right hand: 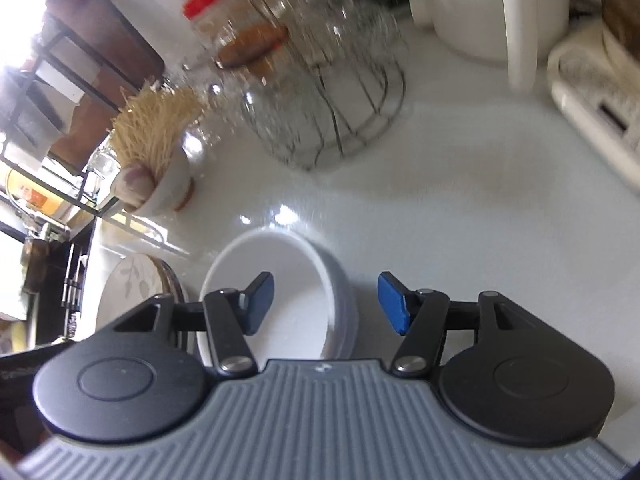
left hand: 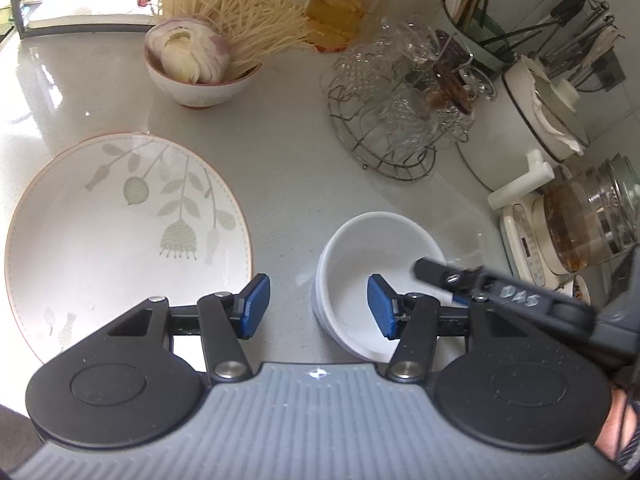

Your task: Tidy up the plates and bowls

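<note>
The jaws of the left gripper (left hand: 318, 306) are seen standing wide with nothing held; one blue pad hangs over the white bowl (left hand: 372, 280), the other over the bare surface (left hand: 288, 168) between bowl and patterned plate (left hand: 120, 236). The right gripper (right hand: 326, 302) is likewise open and empty, its jaws straddling the bowl's near wall without pressing it. The bowl rests on the surface just beside the plate — apart, not stacked. A release or regrasp step is judged to be in hand; the next move would call for a rim to be pinched and the bowl or plate lifted to its place. Counted: one plate, one empty white bowl, one filled bowl (left hand: 200, 80) — garlic and noodles — farther back.
</note>
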{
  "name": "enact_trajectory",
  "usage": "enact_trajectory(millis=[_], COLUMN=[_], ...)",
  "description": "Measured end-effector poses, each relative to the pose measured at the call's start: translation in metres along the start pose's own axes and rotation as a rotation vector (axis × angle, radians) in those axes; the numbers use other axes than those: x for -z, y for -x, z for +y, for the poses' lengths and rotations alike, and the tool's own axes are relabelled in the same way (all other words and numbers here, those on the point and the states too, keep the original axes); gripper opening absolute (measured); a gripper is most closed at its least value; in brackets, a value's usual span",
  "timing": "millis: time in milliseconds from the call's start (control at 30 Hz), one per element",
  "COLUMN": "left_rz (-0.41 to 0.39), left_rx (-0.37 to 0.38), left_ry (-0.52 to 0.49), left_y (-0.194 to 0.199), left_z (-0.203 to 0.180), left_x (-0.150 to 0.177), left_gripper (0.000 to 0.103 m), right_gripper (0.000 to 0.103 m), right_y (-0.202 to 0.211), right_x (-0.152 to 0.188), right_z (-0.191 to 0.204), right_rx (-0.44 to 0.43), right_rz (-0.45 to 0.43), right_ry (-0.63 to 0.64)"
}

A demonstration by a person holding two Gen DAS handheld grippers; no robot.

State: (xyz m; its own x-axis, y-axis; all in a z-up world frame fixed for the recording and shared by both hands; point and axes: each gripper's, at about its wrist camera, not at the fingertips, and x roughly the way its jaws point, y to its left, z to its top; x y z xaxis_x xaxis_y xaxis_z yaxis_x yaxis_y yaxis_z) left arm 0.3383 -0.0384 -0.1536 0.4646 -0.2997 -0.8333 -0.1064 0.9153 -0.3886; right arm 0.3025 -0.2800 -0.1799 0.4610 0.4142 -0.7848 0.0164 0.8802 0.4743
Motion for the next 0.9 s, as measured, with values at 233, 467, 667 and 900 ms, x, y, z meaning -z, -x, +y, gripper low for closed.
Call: enact_trajectory(millis=[233,467,667,900], left_rz=[0.028,0.053,0.086,0.142], left_rx=[0.008,0.019,0.037,0.038], left_ry=[-0.020,-0.038,-0.048,-0.087], left_y=[-0.005,-0.013,-0.023,-0.042], left_z=[-0.004,-0.010,-0.018,-0.033], left_x=[0.003,0.007,0.007,0.009], left_gripper=[0.060,0.060,0.060,0.060], right_gripper=[0.044,0.030,0.021,0.020], right_y=[-0.011,-0.020,-0.011,0.001], right_x=[0.018,0.027,0.028,0.028], right_z=[-0.007,-0.017,-0.023,-0.035], right_rx=[-0.041,-0.041,-0.021,0.021], right_rz=[0.057,0.087,0.078,0.076], right_ry=[-0.116,-0.166,-0.166,-0.172])
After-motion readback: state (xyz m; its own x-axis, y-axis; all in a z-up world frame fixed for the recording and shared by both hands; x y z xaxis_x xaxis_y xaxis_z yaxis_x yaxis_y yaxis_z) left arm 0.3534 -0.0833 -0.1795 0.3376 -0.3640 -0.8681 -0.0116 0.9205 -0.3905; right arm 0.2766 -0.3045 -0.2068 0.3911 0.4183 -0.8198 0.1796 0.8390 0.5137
